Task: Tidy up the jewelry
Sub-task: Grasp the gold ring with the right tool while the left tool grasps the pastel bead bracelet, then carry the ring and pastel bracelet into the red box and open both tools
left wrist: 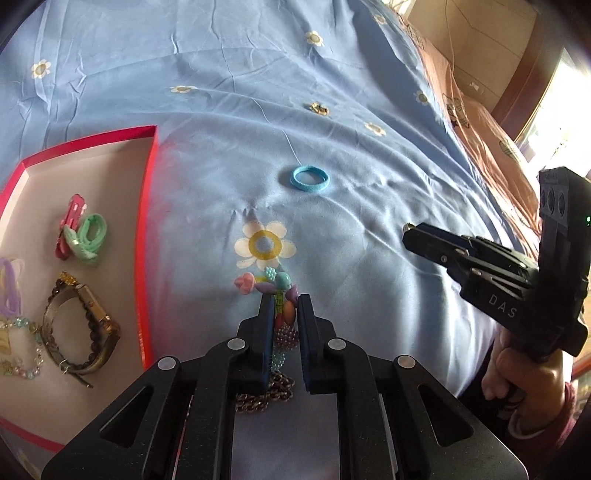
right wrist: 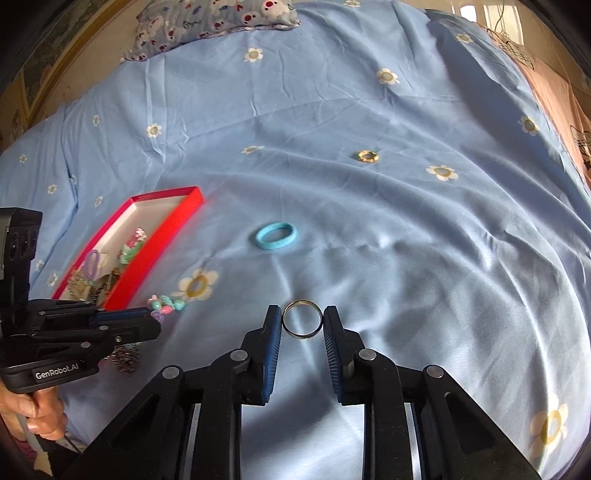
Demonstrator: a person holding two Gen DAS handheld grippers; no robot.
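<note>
My left gripper is shut on a colourful beaded necklace whose chain hangs down between the fingers; it also shows in the right wrist view. My right gripper is shut on a metal ring, held just above the blue sheet. A light blue hair band lies on the sheet ahead. A small gold ornament lies farther off. The red box at the left holds hair ties, a clip, bracelets and a watch.
The bed is covered by a blue flowered sheet. A patterned pillow lies at the far end. An orange-brown blanket runs along the right side. The right gripper body is at the right of the left wrist view.
</note>
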